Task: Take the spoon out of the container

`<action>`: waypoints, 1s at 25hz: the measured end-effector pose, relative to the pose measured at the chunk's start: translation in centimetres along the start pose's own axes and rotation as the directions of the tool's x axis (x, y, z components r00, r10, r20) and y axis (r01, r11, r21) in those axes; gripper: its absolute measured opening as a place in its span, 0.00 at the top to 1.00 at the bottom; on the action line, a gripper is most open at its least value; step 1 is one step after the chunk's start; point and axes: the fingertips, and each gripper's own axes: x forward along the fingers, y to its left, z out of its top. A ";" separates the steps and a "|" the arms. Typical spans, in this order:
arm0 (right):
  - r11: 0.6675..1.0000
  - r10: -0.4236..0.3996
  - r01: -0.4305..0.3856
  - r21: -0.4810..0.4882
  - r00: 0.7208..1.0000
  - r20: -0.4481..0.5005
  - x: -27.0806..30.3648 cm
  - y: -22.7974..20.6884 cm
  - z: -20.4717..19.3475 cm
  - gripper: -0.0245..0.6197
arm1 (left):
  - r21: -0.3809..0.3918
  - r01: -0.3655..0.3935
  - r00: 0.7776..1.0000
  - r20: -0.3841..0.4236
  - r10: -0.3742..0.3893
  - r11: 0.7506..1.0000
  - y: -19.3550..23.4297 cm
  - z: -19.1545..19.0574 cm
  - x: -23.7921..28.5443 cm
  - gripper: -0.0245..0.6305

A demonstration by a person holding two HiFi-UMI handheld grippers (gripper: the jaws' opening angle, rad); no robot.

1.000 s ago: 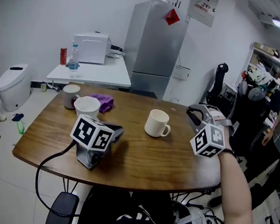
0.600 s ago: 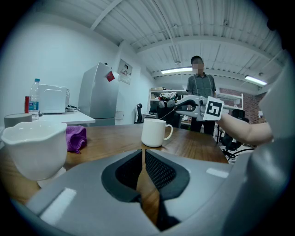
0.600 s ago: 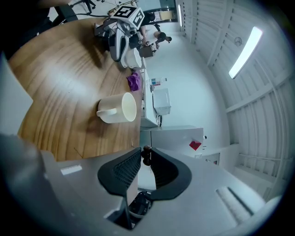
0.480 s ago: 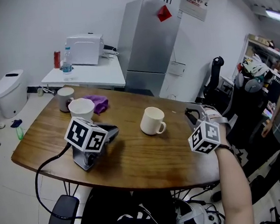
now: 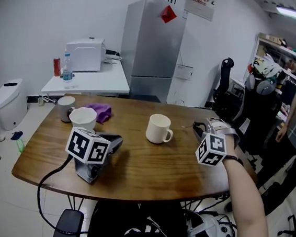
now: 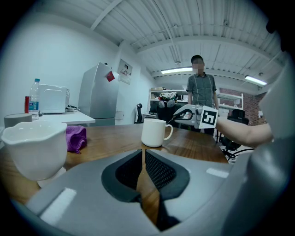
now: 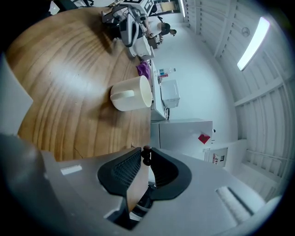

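A white mug (image 5: 157, 128) stands upright mid-table; the right gripper view shows its open mouth (image 7: 131, 93). To its right, my right gripper (image 5: 195, 127) hovers over the wooden table (image 5: 143, 168). Its jaws are shut on the thin dark spoon (image 6: 171, 120), which pokes from the tips toward the mug and is outside it. Only a small dark bit of the spoon (image 7: 146, 156) shows between the pads (image 7: 159, 166). My left gripper (image 5: 118, 140) lies on the table left of the mug with no hand on it. Its jaws (image 6: 143, 152) are together and hold nothing.
A white bowl (image 5: 83, 118), a grey cup (image 5: 66, 107) and a purple cloth (image 5: 101, 112) sit at the table's far left. A cable (image 5: 45, 189) hangs from the left gripper. Beyond stand a fridge (image 5: 153, 46), a white side table (image 5: 89, 80) and a person (image 6: 200, 92).
The head view has drifted a little. Relative to the mug, both grippers stay where they were, and the right one keeps its hold on the spoon.
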 end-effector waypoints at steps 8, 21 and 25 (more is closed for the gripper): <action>0.997 0.042 -0.046 -0.062 0.998 -0.051 0.6 2.4 -1.0 0.85 | 0.000 0.000 1.000 0.001 0.000 1.000 -0.1 0.1 0.0 0.93; 0.922 0.374 -0.382 -0.069 0.922 -0.104 0.7 7.8 -1.5 0.87 | -0.002 0.003 1.000 0.000 -0.003 1.000 0.0 0.1 0.0 0.93; 0.869 0.481 -0.490 -0.069 0.869 -0.114 0.5 8.9 -1.7 0.85 | -0.005 0.005 1.000 0.001 -0.005 1.000 -0.2 0.1 0.2 0.93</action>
